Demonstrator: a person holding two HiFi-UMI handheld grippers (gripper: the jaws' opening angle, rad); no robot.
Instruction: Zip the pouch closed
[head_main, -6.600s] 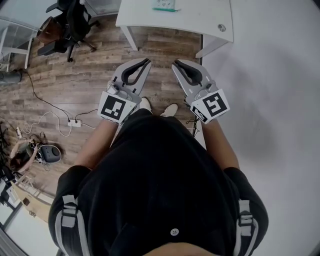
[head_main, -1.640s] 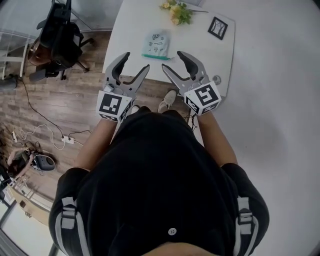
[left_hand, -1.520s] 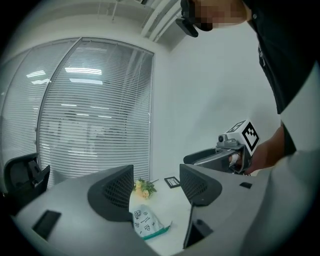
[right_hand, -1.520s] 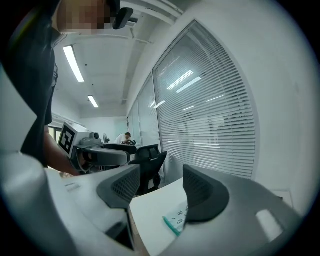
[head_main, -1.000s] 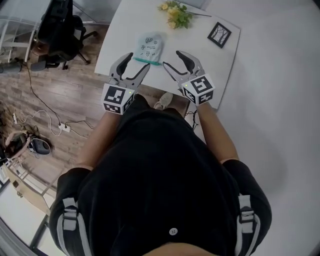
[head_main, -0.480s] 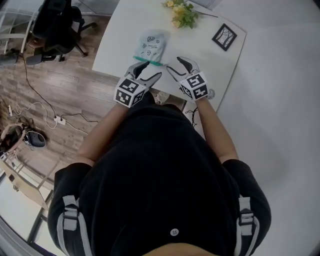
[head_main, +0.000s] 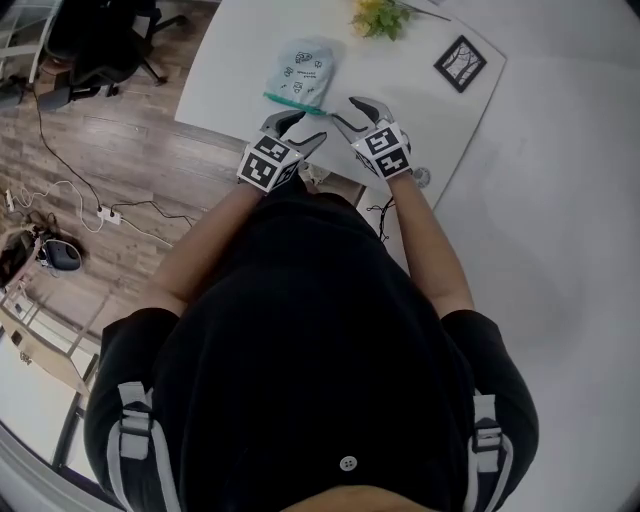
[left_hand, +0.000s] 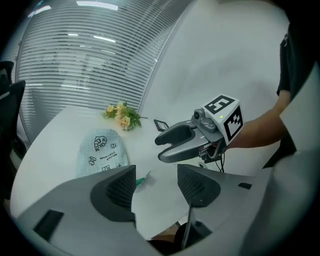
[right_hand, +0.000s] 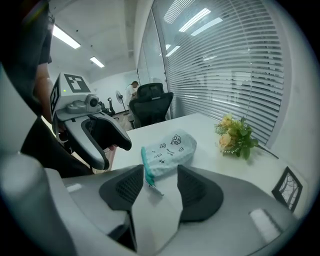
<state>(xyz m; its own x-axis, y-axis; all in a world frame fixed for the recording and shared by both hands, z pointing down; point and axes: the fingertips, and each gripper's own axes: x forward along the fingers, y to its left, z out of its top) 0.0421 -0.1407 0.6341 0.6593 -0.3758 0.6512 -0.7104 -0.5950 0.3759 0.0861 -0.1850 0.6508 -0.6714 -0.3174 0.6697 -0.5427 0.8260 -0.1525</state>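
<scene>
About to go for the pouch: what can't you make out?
- Head view: pouch zip too small to tell how far open.
- Left gripper view: left gripper covers most of the zip with one jaw.
- Right gripper view: right gripper body hides part of the picture frame.

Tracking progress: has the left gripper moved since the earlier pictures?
Yes. The left gripper advanced from over the floor to the table's front edge by the pouch; its jaws have been closing, empty.

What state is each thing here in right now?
Pouch: lying flat on the table, untouched, zip unclear.
Left gripper: open, jaws just closing slightly, nothing between them.
Right gripper: open, jaws just closing slightly, nothing between them.
Flowers: lying on the table.
</scene>
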